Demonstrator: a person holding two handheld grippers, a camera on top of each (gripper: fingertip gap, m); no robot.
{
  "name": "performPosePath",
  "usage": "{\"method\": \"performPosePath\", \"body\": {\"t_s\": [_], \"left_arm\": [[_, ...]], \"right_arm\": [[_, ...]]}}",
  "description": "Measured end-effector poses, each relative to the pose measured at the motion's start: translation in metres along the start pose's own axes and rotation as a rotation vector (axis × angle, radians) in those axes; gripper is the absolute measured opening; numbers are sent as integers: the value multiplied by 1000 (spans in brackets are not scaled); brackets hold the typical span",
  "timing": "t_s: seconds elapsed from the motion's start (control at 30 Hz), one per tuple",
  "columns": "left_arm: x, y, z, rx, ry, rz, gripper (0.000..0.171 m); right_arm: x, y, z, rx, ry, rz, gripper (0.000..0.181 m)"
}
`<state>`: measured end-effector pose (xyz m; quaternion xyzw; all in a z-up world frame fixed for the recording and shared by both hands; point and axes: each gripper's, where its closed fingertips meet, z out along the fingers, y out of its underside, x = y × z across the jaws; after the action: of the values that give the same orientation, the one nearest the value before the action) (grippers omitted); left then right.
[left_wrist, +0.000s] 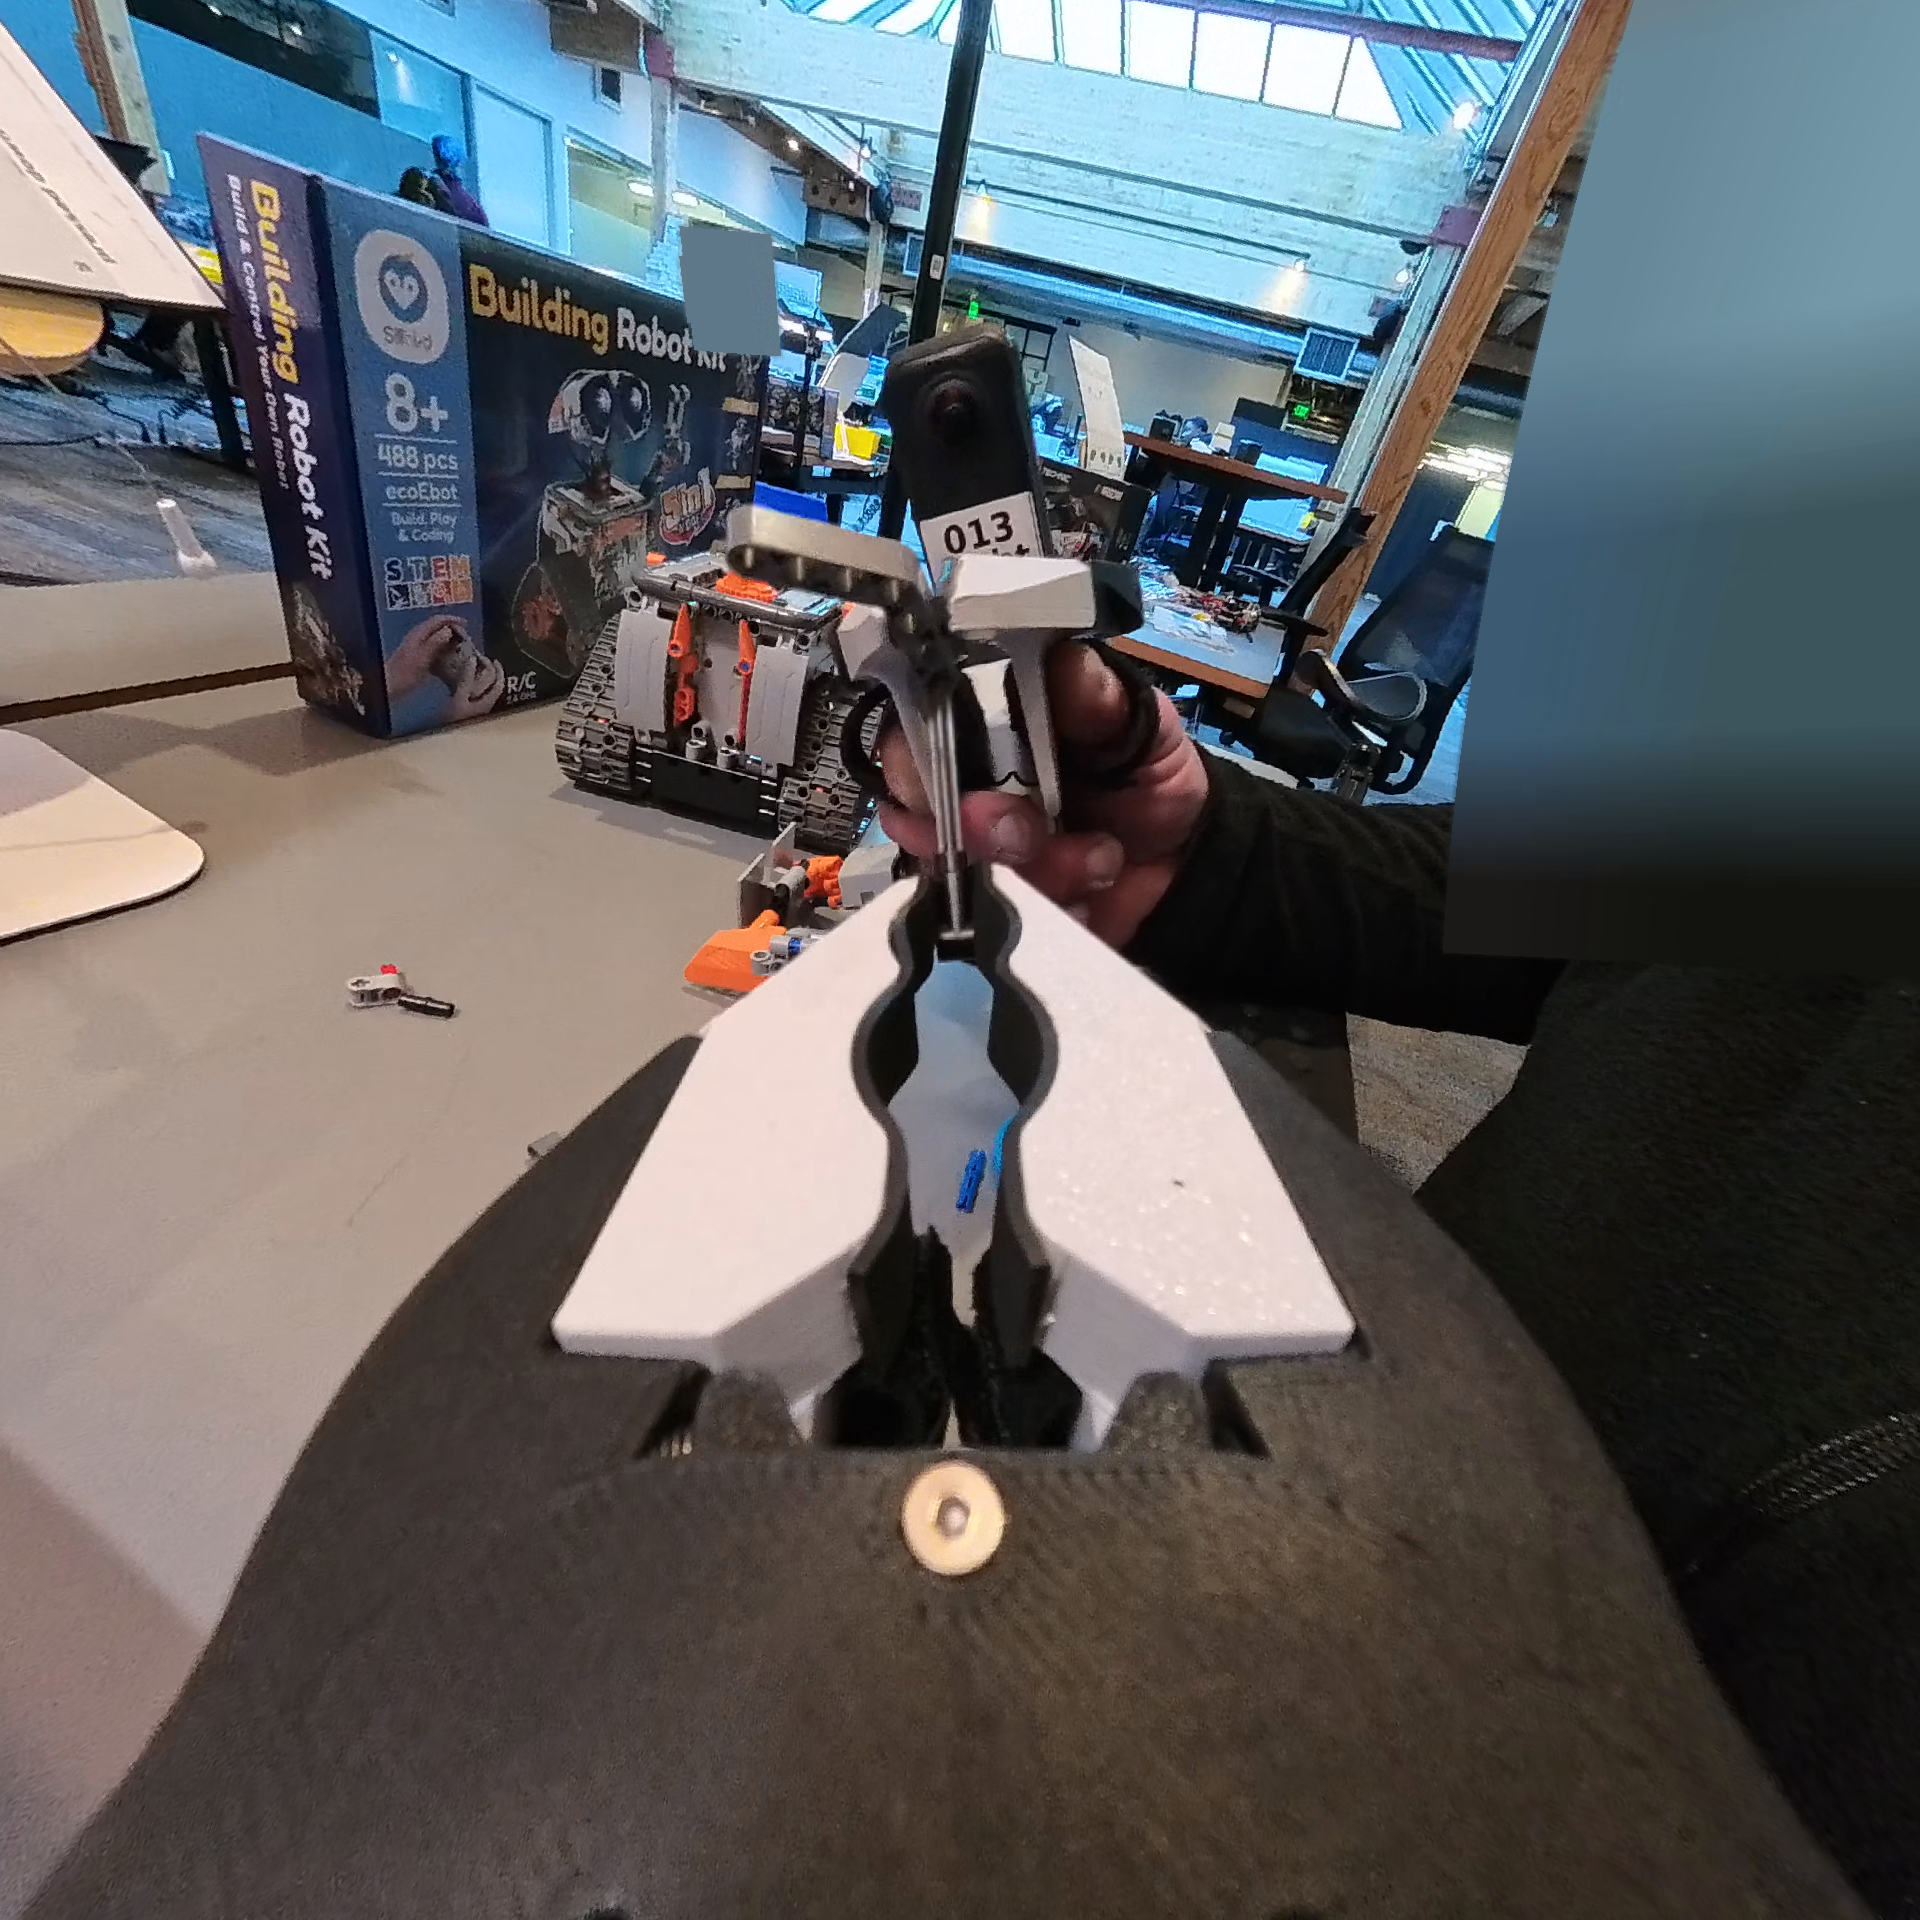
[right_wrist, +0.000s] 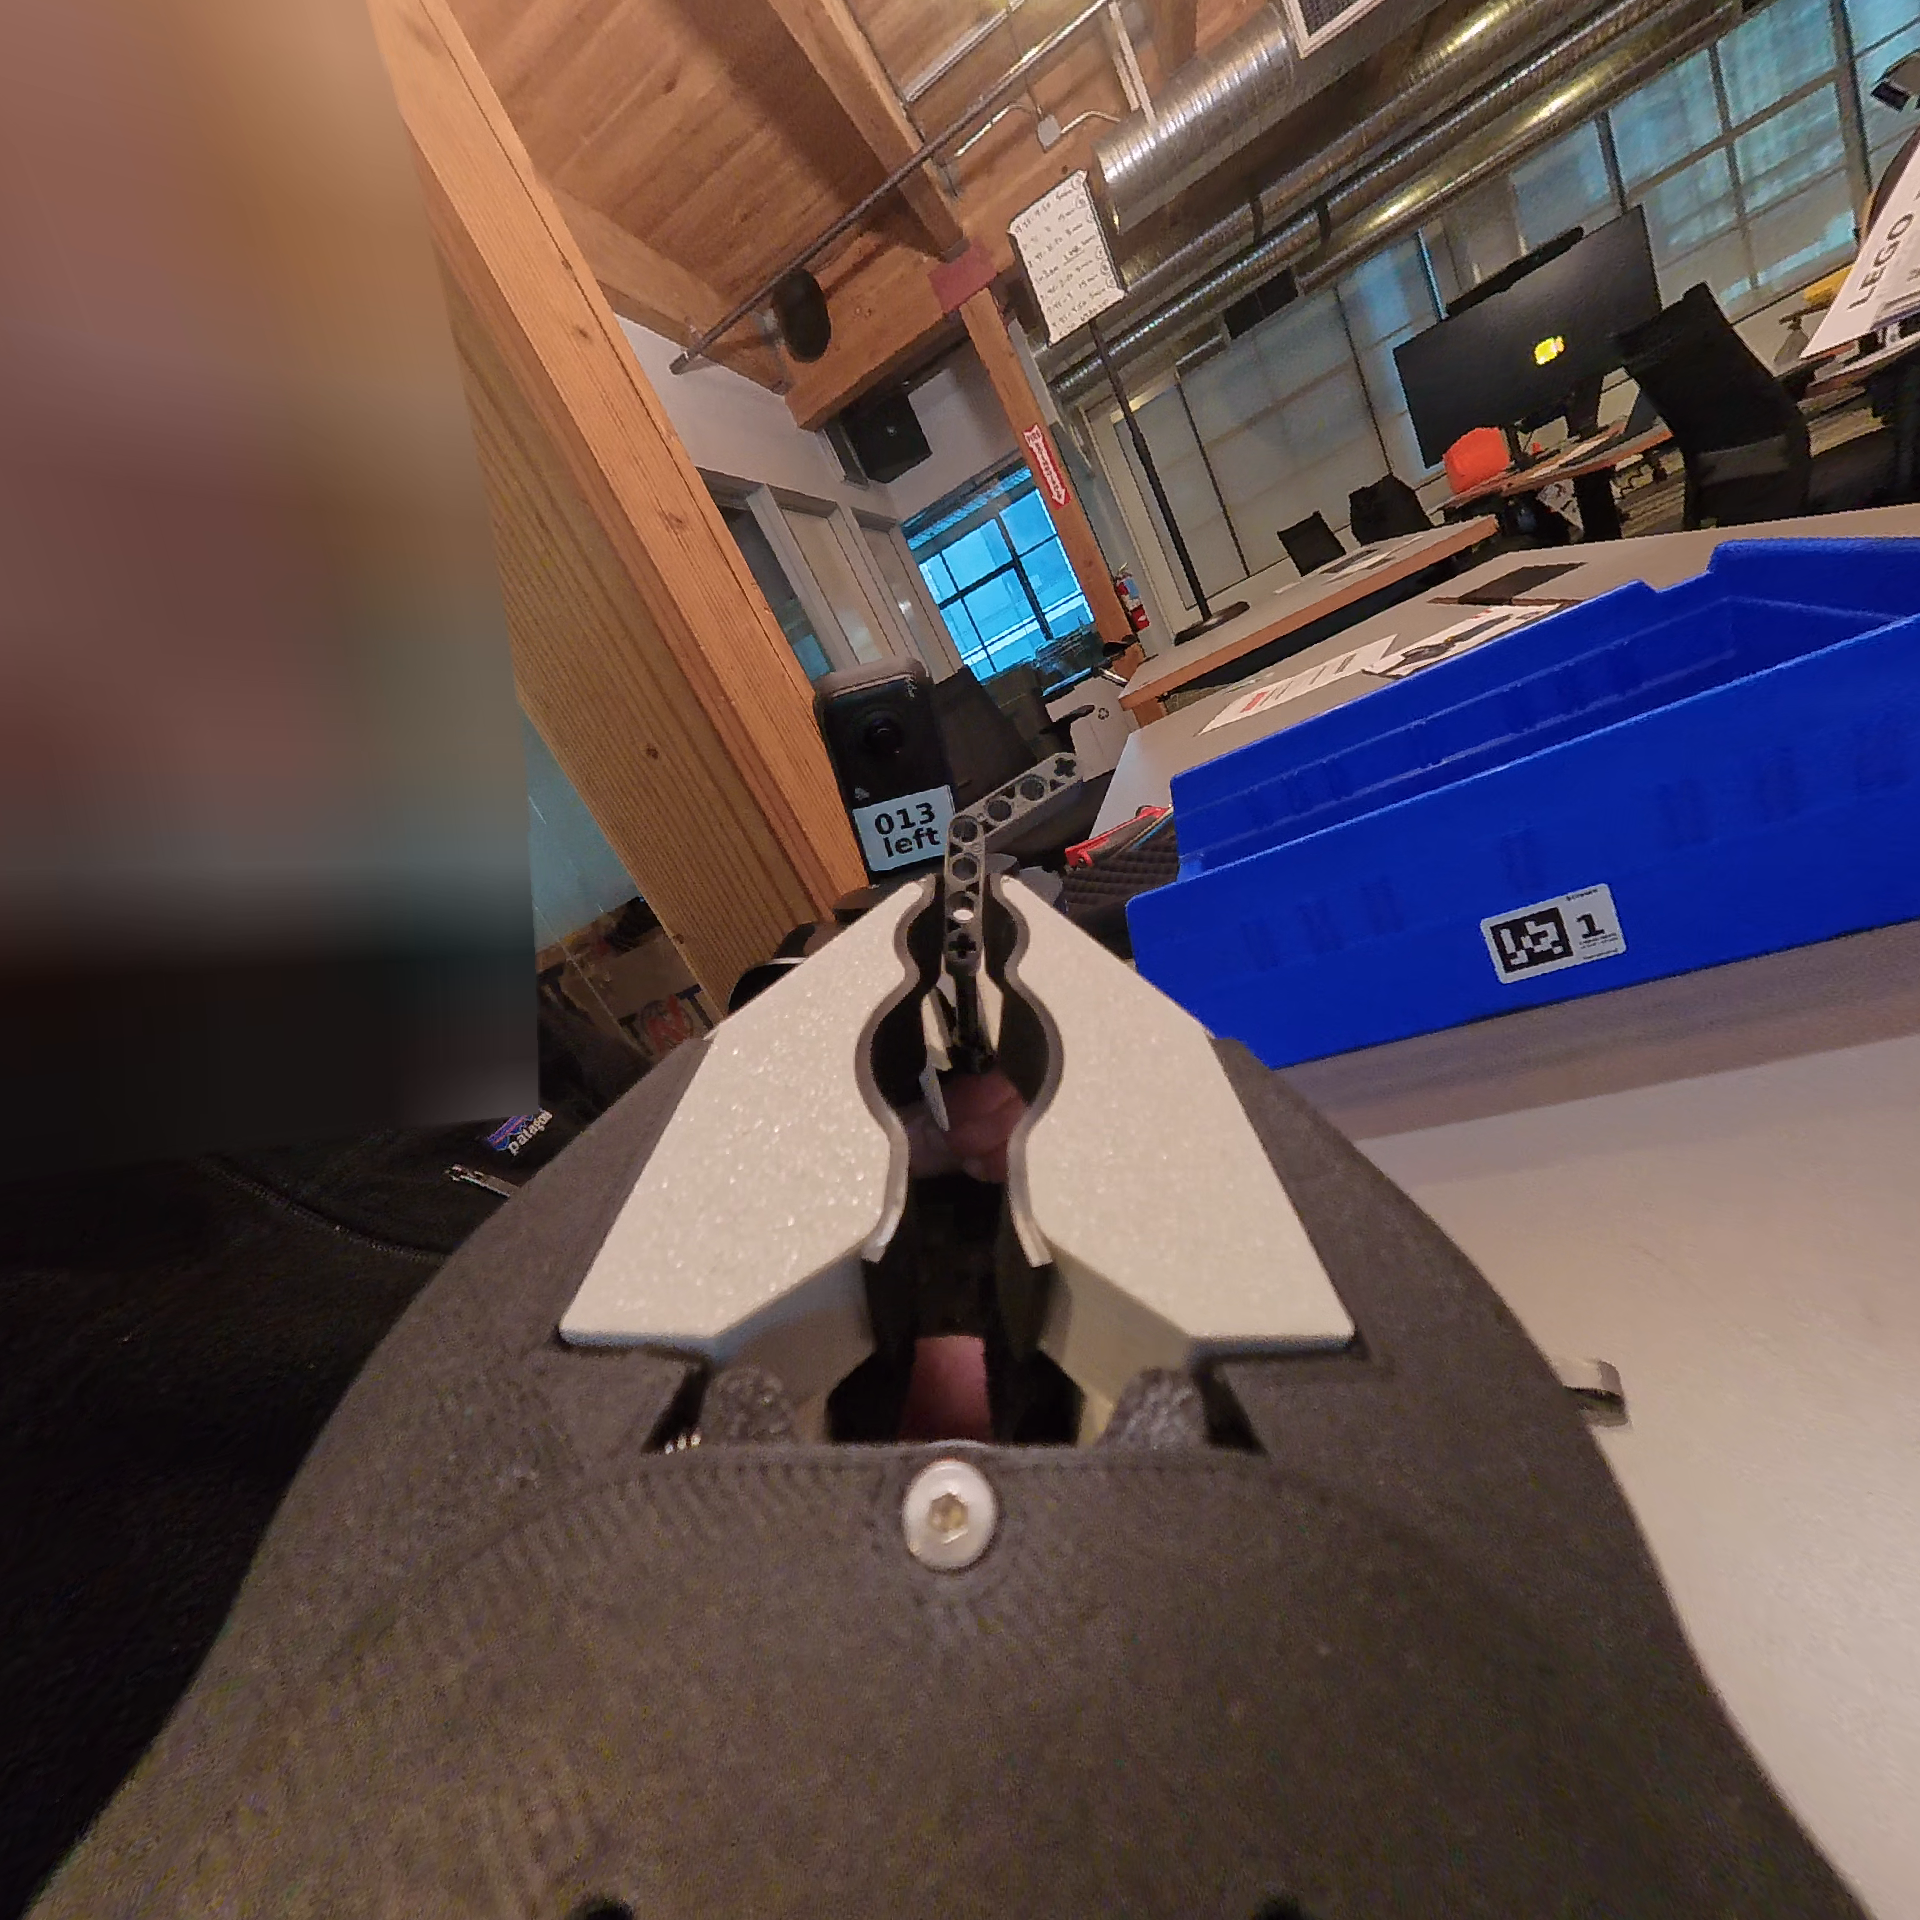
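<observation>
**Q:** Closest in, what shows?

**R:** Black housing with a screw, then the left gripper's (left_wrist: 954, 899) white fingers. They are drawn nearly together, pinching the lower end of a thin grey rod (left_wrist: 943, 790). It runs up to an L-shaped holed beam (left_wrist: 821, 561), which is held in the air above the table (left_wrist: 312, 1143).

**Q:** And the right gripper (right_wrist: 961, 899)?

**R:** It faces the left one, clenched on the beam near the bend. The beam's other arm sticks out free beyond the tips.

**Q:** What could go wrong?

**R:** My guess is the rod. The left hold is only a tip pinch on a slim piece, so any twist or pull between the grippers could pivot it or slide it out of the beam. A dropped piece would land among the loose bits: a small pin (left_wrist: 400, 992), an orange part (left_wrist: 743, 951) and a blue peg (left_wrist: 970, 1179). A wide swing might also knock the tracked model (left_wrist: 717, 686) behind.

**Q:** Any writing?

**R:** Plenty, though I won't quote it. There is a dark blue kit box (left_wrist: 416, 447) with bold lettering and a robot picture. A white tag (left_wrist: 977, 532) sits on the right gripper's camera. The blue bin (right_wrist: 1558, 779) carries a square-code sticker (right_wrist: 1553, 932). The dark jacket has a small brand patch (right_wrist: 517, 1135).
</observation>
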<state>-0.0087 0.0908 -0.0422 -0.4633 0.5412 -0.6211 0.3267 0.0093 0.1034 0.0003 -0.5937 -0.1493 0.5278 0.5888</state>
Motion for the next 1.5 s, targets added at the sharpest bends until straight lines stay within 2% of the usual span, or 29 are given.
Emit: {"method": "performPosePath", "body": {"t_s": [0.3,0.73,0.93,1.3,1.5], "left_arm": [[-2,3,1,-18,-35,33,4],[-16,6,7,-139,-371,363,4],[-23,10,9,-246,-527,560,4],[-36,31,10,-431,-617,664,4],[-34,34,15,-482,-659,754,4]], "right_arm": [[4,3,0,-24,35,-7,4],[15,1,-4,27,95,67,4],[17,2,-3,25,124,71,4],[35,19,-7,-145,337,-87,4],[43,37,-4,-221,375,-60,4]]}}
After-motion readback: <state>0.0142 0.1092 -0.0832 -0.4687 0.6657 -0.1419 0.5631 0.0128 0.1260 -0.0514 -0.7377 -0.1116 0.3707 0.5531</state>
